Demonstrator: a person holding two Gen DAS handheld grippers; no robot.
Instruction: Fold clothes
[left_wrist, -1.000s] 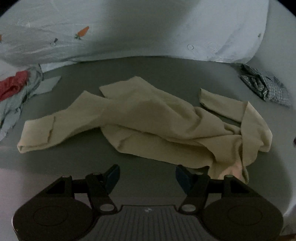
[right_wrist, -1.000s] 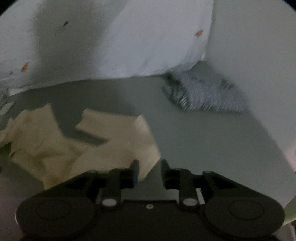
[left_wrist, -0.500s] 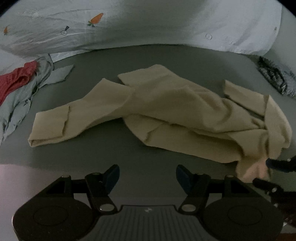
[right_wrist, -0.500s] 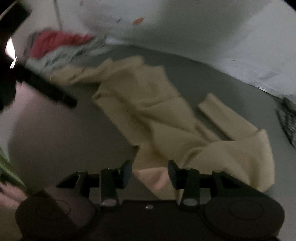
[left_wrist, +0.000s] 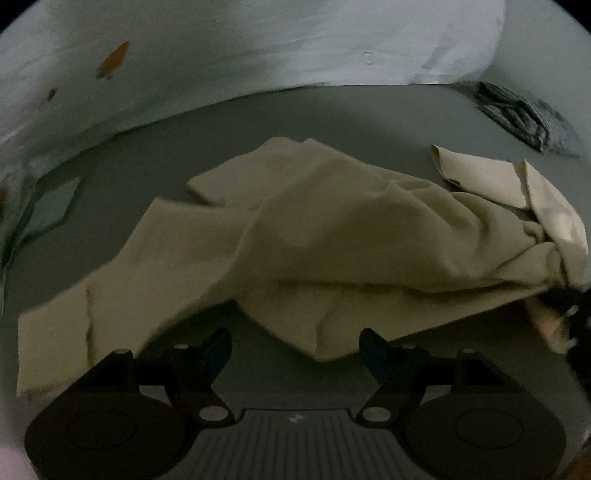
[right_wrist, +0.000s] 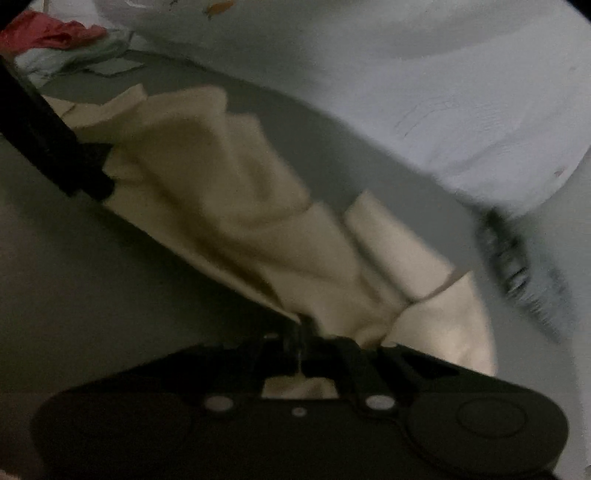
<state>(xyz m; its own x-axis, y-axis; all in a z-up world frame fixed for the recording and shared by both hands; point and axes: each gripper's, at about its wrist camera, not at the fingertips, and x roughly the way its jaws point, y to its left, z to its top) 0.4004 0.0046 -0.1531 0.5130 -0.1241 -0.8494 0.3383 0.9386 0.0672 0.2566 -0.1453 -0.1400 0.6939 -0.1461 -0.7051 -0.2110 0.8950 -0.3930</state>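
Two grippers | left gripper (left_wrist: 295, 349) opening, nothing between | right gripper (right_wrist: 301, 332) clamped on beige garment (right_wrist: 229, 192)

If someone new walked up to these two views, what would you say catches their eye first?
Most likely the crumpled beige garment sprawled across the middle of the grey surface. Next, the right gripper, its jaws closed on a bunched end of that garment at the bottom of the right wrist view, while the left gripper, jaws opening with nothing between its pads, hovers at the garment's near edge. Behind lies pale bedding with a carrot print.
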